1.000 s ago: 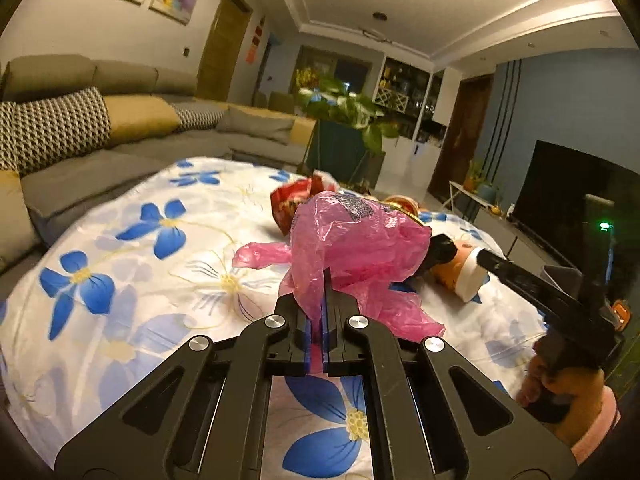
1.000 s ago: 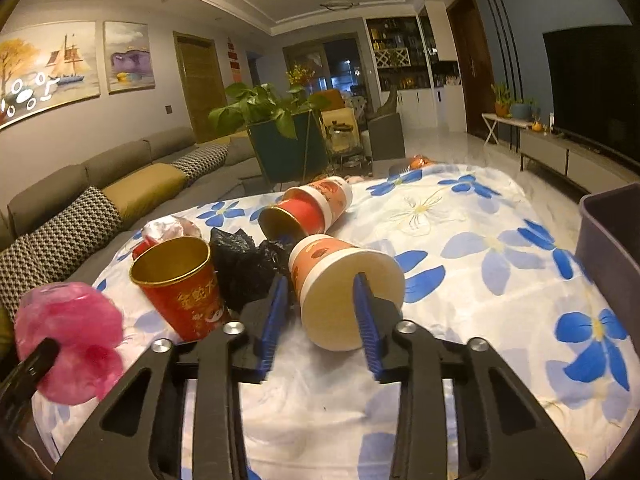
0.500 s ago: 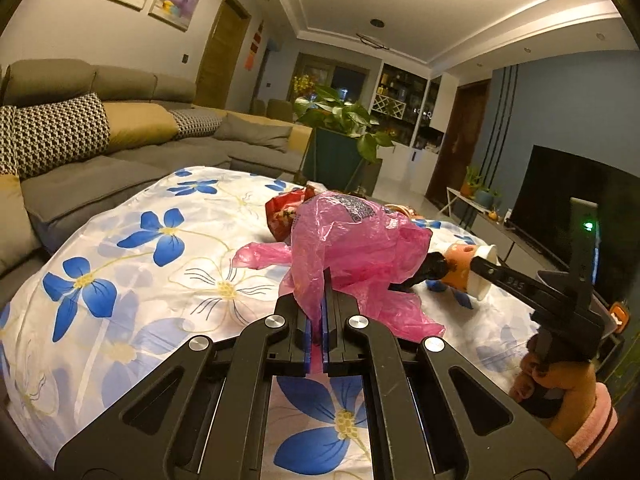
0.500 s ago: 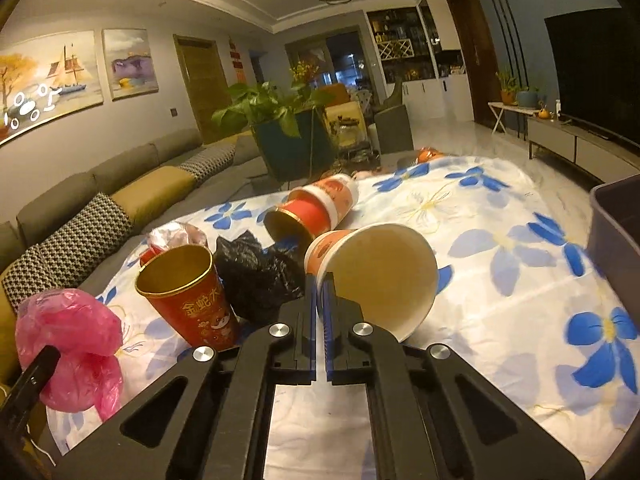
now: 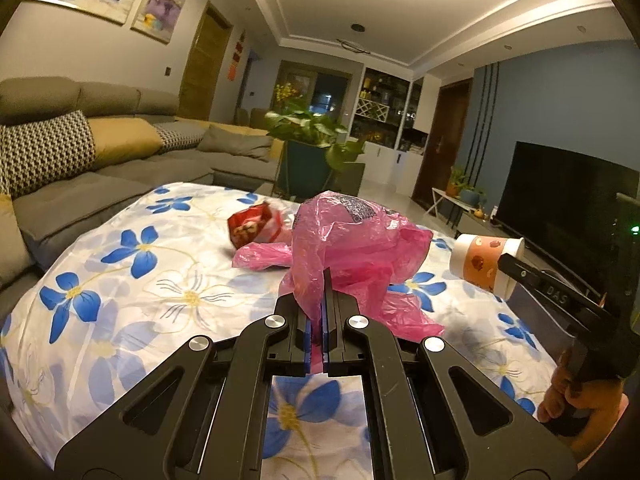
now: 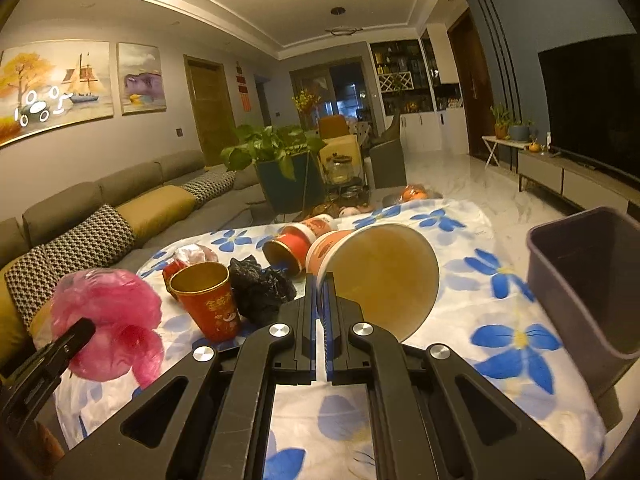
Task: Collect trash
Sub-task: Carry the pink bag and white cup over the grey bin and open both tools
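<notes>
The right gripper [image 6: 320, 292] is pinching the rim of a paper cup [image 6: 376, 276], its mouth facing the camera, above the flowered table. The grey bin [image 6: 588, 280] is sitting just to its right, nearer this hand. The left gripper [image 5: 323, 292] is clamping a pink plastic bag [image 5: 352, 240] at far left.

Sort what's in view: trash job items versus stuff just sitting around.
Job:
pink bag, in the left gripper
paper cup, in the right gripper
red cup
black bag
tipped cup
snack wrapper
grey bin

Lying about:
sofa cushions
plant
TV
</notes>
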`<action>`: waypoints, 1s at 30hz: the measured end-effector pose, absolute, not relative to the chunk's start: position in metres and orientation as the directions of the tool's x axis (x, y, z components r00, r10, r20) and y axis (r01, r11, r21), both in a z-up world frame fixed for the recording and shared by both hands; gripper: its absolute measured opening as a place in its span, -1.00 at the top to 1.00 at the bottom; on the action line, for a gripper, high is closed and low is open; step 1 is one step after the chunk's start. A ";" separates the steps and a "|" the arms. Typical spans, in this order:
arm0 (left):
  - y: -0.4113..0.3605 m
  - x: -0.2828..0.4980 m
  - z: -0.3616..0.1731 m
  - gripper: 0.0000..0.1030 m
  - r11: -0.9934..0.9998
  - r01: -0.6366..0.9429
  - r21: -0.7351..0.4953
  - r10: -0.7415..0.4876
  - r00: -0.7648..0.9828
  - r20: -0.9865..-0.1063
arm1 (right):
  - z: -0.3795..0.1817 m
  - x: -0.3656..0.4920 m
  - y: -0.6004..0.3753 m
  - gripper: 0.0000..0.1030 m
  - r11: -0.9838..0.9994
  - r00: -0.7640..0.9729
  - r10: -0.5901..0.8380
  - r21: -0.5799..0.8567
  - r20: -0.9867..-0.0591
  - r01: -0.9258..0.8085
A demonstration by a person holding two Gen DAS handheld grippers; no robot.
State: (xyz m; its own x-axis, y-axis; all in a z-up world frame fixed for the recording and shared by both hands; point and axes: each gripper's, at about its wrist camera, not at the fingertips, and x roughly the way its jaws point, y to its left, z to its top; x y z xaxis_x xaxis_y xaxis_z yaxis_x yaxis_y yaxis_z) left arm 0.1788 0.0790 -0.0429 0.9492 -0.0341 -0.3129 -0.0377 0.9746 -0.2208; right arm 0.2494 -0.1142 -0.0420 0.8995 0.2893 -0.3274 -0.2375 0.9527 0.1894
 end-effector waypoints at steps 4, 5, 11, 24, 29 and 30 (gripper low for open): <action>0.068 0.178 -0.039 0.96 0.977 -0.023 -0.213 -0.046 0.948 -0.314 | -0.033 0.234 -0.126 0.93 0.961 0.914 0.266 0.162 -0.306 -0.226; 0.064 0.178 -0.039 0.96 0.977 -0.019 -0.211 -0.049 0.948 -0.315 | -0.030 0.231 -0.129 0.93 0.962 0.917 0.262 0.159 -0.301 -0.222; 0.049 0.177 -0.034 0.96 0.980 0.005 -0.200 -0.070 0.946 -0.316 | -0.021 0.216 -0.147 0.93 0.969 0.933 0.232 0.147 -0.275 -0.197; 0.017 0.180 -0.019 0.96 0.984 0.062 -0.165 -0.110 0.946 -0.303 | -0.012 0.199 -0.171 0.93 0.981 0.954 0.176 0.123 -0.241 -0.149; 0.000 0.184 -0.015 0.96 0.985 0.094 -0.146 -0.134 0.945 -0.297 | -0.012 0.197 -0.184 0.93 0.985 0.960 0.147 0.120 -0.237 -0.122; -0.003 0.184 -0.014 0.96 0.984 0.100 -0.145 -0.140 0.945 -0.297 | -0.012 0.196 -0.186 0.93 0.986 0.961 0.142 0.119 -0.236 -0.117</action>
